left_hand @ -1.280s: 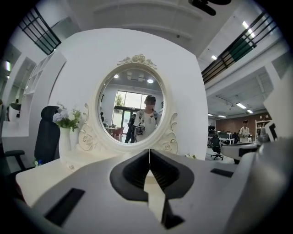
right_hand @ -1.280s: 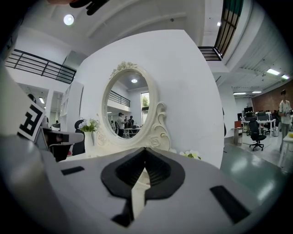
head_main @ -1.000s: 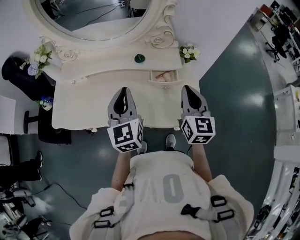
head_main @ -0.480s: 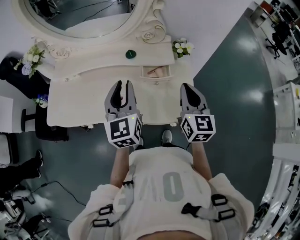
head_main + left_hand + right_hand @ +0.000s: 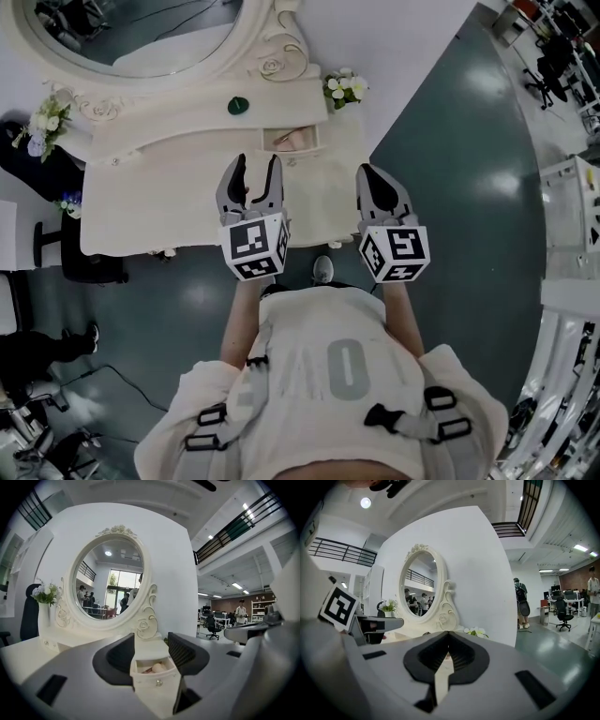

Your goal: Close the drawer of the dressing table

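The cream dressing table (image 5: 159,202) stands ahead of me. Its small top drawer (image 5: 298,141) is pulled out, with a pinkish item inside. My left gripper (image 5: 256,167) hovers over the tabletop just short of the drawer and slightly left of it. Its jaws are opening and nothing is between them. In the left gripper view the drawer (image 5: 154,673) with its small knob shows beyond the left gripper (image 5: 151,649). My right gripper (image 5: 368,173) is shut and empty, over the table's right end. In its own view the right gripper (image 5: 448,638) shows its jaws pressed together.
An oval mirror (image 5: 141,37) backs the table, with flower vases at its left end (image 5: 42,122) and right end (image 5: 342,86). A small green object (image 5: 237,106) lies on the upper shelf. A black chair (image 5: 70,253) stands at the left. Teal floor (image 5: 450,178) spreads to the right.
The left gripper's jaws have gone from shut to open. Both grippers have moved forward over the table toward the drawer, the left one further.
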A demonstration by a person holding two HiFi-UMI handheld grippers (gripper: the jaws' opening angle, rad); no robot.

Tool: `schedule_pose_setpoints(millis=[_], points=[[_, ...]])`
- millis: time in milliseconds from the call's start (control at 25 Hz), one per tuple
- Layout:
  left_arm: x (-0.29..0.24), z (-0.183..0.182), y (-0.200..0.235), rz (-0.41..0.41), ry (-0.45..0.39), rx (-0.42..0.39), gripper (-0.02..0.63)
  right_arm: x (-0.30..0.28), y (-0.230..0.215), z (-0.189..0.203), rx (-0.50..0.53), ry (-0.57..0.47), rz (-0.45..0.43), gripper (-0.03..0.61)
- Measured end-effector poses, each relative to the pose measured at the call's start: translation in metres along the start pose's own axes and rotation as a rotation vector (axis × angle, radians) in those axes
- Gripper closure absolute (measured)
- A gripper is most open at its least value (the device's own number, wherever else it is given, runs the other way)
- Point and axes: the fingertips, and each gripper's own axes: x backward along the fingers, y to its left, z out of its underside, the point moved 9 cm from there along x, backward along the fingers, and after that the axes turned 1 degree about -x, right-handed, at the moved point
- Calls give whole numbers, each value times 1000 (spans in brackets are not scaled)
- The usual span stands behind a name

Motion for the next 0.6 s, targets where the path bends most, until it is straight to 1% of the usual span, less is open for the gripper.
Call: schedule_pose_setpoints(millis=[120,200,440,600], points=[[-16,18,-4,-14,45,51,405,1,-10,1,8,2,-2,569],[-27,32,-5,-28,90,57,405,3,-15,2,18,4,-7,569],[-58,74,-16,-38,221,-48,400,8,-32,8,23,26,-10,569],[-71,98,-22,-19,282,-56,386,10,-39,15,19,44,-7,569]])
